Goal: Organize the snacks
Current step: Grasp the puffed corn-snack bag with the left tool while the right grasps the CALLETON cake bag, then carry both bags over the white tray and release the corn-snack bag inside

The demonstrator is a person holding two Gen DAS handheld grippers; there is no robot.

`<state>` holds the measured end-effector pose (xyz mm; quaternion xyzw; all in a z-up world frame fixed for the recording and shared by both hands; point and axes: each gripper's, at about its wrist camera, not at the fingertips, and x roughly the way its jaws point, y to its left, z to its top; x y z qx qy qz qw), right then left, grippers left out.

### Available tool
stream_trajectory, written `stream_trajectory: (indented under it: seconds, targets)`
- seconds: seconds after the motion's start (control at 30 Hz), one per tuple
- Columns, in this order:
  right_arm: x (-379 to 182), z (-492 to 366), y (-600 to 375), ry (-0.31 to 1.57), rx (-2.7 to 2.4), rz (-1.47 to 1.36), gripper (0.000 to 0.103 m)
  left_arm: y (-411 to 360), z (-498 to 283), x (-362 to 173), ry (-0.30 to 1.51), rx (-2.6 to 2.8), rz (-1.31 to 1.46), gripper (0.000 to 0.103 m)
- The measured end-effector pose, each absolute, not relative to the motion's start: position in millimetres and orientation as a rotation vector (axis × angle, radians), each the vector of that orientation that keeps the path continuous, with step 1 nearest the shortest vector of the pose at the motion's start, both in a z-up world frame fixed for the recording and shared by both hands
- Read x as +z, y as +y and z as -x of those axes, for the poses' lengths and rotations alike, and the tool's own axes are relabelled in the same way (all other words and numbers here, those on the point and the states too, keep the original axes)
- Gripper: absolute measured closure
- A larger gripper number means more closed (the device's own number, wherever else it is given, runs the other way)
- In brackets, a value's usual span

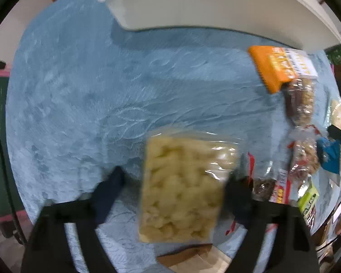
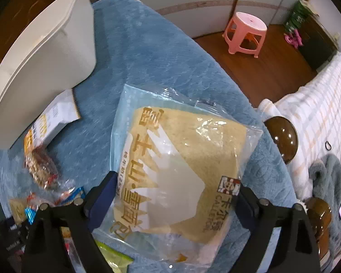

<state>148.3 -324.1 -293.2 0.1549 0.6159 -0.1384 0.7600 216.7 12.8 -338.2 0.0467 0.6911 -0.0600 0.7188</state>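
Lying on the blue blanket [image 2: 170, 52], the clear-wrapped bread bag [image 2: 181, 170] shows gold lettering.

Puffed snack bag [image 1: 181, 188]: clear, pale yellow pieces, I see it blurred above blue cloth.
Bread bag [image 2: 181, 170]: clear, tan loaf, gold lettering, lying flat.
Orange packet [image 1: 275, 66]: beside white bin.

blue blanket [image 1: 79, 95] | on it: white bin [image 1: 193, 6], orange box [image 1: 275, 66], nut packs [image 1: 301, 100]
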Motion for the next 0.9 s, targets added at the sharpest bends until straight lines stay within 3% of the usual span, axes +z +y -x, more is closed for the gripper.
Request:
stream_trajectory:
  seconds: [0.03,0.27,0.3,0.33,0.37,0.7,0.9]
  targets:
    - [-292,-147,-322,1.34,-0.289,-0.324,0.013,11,-216,-335,1.516,-0.123,-0.121,0.043]
    - [-281,-136,-312,1.331,-0.228,-0.303,0.018,24,-214,-321,1.508,-0.098,-0.073,0.044]
    - [-279,-134,-311,1.326,-0.217,-0.301,0.022,25,-214,-317,1.499,-0.098,-0.066,0.044]
    - [-272,-132,-309,1.316,-0.198,-0.293,0.037,26,-212,-309,1.484,-0.098,-0.061,0.044]
    - [-269,-132,-308,1.313,-0.18,-0.294,0.038,27,-212,-300,1.466,-0.097,-0.058,0.044]
    - [-214,-142,-297,1.195,-0.078,-0.258,0.043,31,-224,-210,1.272,-0.109,-0.004,0.044]
    - [-142,-164,-289,1.013,-0.005,-0.227,0.043,32,-254,-139,1.113,-0.11,-0.014,0.044]
